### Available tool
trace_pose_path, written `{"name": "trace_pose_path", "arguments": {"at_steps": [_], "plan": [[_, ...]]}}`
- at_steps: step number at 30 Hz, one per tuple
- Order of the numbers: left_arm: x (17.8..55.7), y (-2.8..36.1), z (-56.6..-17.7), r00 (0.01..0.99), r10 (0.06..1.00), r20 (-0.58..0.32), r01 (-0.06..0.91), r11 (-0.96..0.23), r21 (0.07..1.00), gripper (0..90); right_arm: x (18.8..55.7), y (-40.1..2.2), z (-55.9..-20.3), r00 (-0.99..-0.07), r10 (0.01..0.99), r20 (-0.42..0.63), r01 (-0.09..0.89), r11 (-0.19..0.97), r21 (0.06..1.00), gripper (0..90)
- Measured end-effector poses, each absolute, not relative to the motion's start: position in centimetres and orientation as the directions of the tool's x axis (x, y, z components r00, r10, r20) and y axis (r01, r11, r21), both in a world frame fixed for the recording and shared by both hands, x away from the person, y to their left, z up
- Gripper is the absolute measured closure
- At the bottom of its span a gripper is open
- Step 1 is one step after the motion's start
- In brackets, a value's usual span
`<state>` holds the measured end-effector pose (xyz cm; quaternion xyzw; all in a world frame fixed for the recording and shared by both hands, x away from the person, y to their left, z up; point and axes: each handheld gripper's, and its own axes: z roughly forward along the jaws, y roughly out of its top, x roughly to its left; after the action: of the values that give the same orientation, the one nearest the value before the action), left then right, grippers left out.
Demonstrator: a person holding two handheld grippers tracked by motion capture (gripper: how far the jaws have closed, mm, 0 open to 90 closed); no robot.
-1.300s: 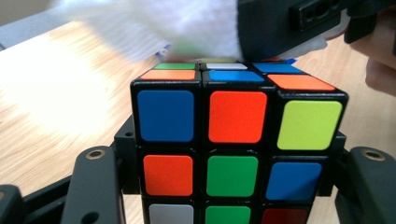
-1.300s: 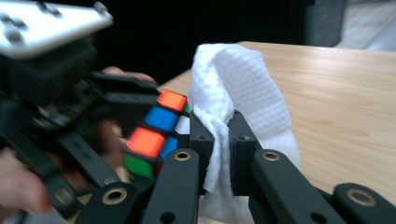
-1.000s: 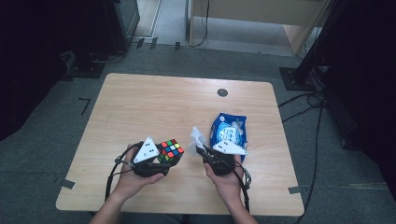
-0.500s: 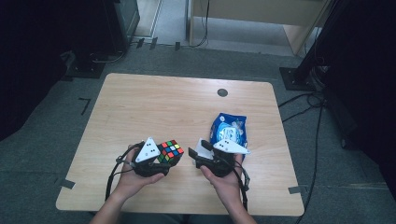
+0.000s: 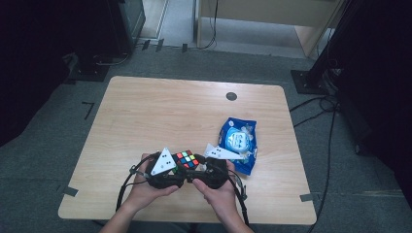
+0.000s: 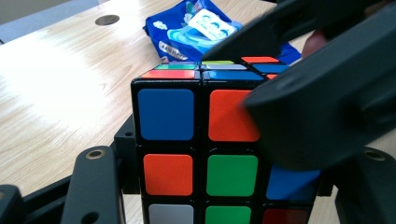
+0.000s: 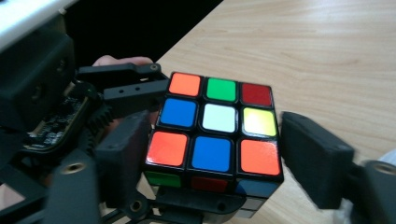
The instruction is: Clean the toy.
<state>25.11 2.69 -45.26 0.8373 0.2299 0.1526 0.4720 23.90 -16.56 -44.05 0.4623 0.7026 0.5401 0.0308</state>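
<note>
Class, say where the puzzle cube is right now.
In the high view the puzzle cube sits near the table's front edge, between the left gripper and right gripper, left of the blue packet.

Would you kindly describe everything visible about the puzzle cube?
The puzzle cube is glossy black plastic, scrambled stickers three by three per face, white centre on top. It sits upright above the table's near edge, clamped low in the left tongs. The right tongs, just opened, straddle its top layer, gap showing on one side.

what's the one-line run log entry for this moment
left gripper: shut on cube | right gripper: jaws just opened, cube between them, slight gap | pouch: on table, right of cube
</note>
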Motion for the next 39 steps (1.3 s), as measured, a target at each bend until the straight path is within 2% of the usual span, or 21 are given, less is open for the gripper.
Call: {"name": "trace_pose_path", "arguments": {"at_steps": [3, 4, 7, 12, 14, 15, 16, 18, 20, 23, 28, 34, 39], "plan": [[25.0, 2.5, -45.3, 0.838, 0.542, 0.067, 0.231, -0.463, 0.856, 34.1, 23.9, -16.6, -44.2, -0.553, 0.681, 0.48, 0.636, -0.026, 0.771, 30.9], [25.0, 2.4, -45.4, 0.837, 0.541, 0.077, 0.228, -0.473, 0.851, 34.0, 23.9, -16.6, -44.2, -0.552, 0.684, 0.477, 0.636, -0.025, 0.771, 33.9], [24.9, 2.3, -45.4, 0.836, 0.543, 0.075, 0.234, -0.477, 0.847, 34.0, 23.7, -16.5, -44.1, -0.548, 0.703, 0.453, 0.626, -0.014, 0.78, 34.1], [25.0, 2.1, -45.4, 0.832, 0.548, 0.087, 0.238, -0.493, 0.837, 33.7, 23.4, -15.9, -43.8, -0.582, 0.738, 0.34, 0.576, 0.079, 0.814, 33.9], [25.0, 2.1, -45.3, 0.831, 0.55, 0.085, 0.239, -0.49, 0.839, 33.7, 23.5, -15.9, -43.8, -0.588, 0.735, 0.338, 0.572, 0.083, 0.816, 33.7], [25.1, 2.2, -45.2, 0.831, 0.551, 0.079, 0.242, -0.485, 0.84, 33.9, 23.6, -16.1, -43.7, -0.596, 0.725, 0.346, 0.566, 0.073, 0.821, 33.2], [25.3, 2.5, -45.2, 0.827, 0.558, 0.067, 0.256, -0.48, 0.839, 34.0, 23.7, -16.5, -43.4, -0.601, 0.71, 0.367, 0.546, 0.03, 0.838, 25.9], [25.5, 2.8, -45.3, 0.823, 0.565, 0.056, 0.267, -0.472, 0.84, 34.0, 23.8, -16.8, -43.2, -0.601, 0.702, 0.381, 0.542, 0.008, 0.84, 22.5], [26.1, 3.6, -45.2, 0.808, 0.588, 0.027, 0.297, -0.447, 0.844, 34.0, 23.7, -17.9, -42.6, -0.614, 0.687, 0.389, 0.507, -0.034, 0.861, 22.2], [27.1, 5.3, -44.9, 0.776, 0.628, -0.065, 0.365, -0.362, 0.858, 34.0, 23.6, -18.4, -42.8, -0.613, 0.692, 0.382, 0.487, -0.05, 0.872, 23.6], [27.8, 7.3, -44.1, 0.739, 0.657, -0.147, 0.408, -0.263, 0.874, 34.0, 23.7, -17.5, -45.7, -0.633, 0.685, 0.362, 0.508, 0.014, 0.861, 21.9], [27.4, 6.5, -44.1, 0.75, 0.641, -0.161, 0.407, -0.256, 0.877, 34.0, 23.3, -14.3, -47.1, -0.654, 0.685, 0.322, 0.503, 0.076, 0.861, 20.1], [27.0, 5.7, -43.9, 0.764, 0.623, -0.167, 0.4, -0.254, 0.881, 34.0, 23.1, -13.6, -47.2, -0.632, 0.714, 0.301, 0.481, 0.057, 0.875, 22.1]]}}
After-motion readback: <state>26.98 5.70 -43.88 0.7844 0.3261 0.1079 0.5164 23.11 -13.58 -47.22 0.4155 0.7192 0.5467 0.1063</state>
